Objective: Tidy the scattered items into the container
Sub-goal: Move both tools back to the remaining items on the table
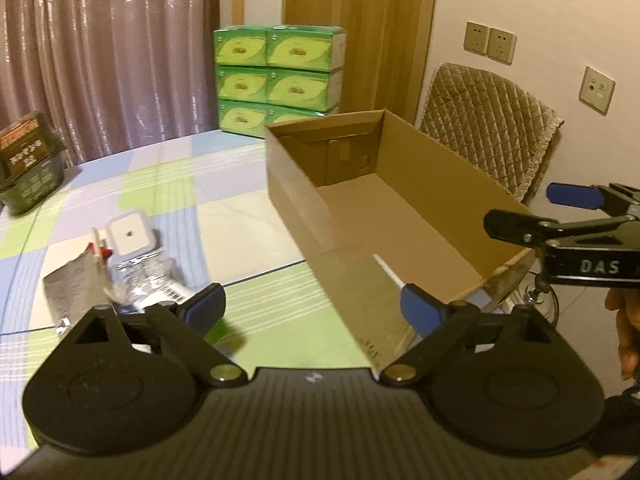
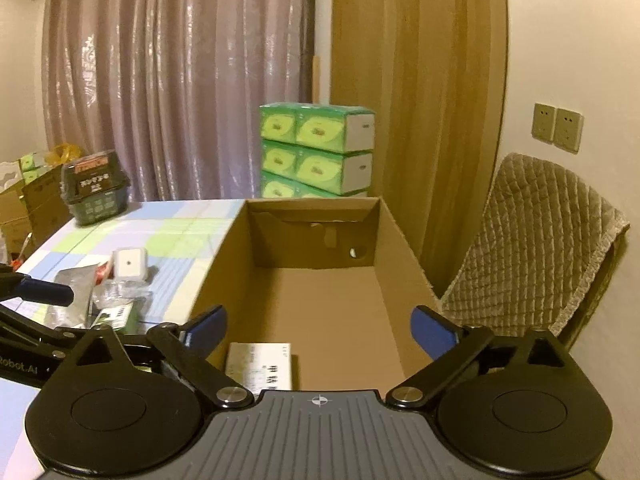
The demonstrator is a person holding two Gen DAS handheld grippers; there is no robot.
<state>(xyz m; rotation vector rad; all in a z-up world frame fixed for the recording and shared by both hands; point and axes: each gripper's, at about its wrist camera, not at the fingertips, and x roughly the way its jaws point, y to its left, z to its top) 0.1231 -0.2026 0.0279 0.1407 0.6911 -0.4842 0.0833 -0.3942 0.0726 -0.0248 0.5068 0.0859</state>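
An open cardboard box [image 1: 296, 200] [image 2: 224, 264] stands on the checked tablecloth. A white carton [image 2: 260, 366] lies on its floor at the near end. Scattered items lie left of the box: a white square case [image 1: 129, 234] [image 2: 129, 263], a silver foil pouch [image 1: 74, 286] [image 2: 74, 284], a clear plastic packet [image 1: 144, 276] and a green and white pack [image 2: 116, 316]. My left gripper [image 1: 314, 308] is open and empty, low beside the box's near left corner. My right gripper [image 2: 318, 328] is open and empty above the box's near end; it also shows in the left wrist view [image 1: 532, 212].
A dark basket [image 1: 28, 164] [image 2: 96, 192] with a box in it stands at the table's far left. Green tissue packs [image 1: 280, 76] [image 2: 316, 148] are stacked behind the table. A chair with a quilted cover [image 1: 488, 120] [image 2: 532, 240] stands right of the box.
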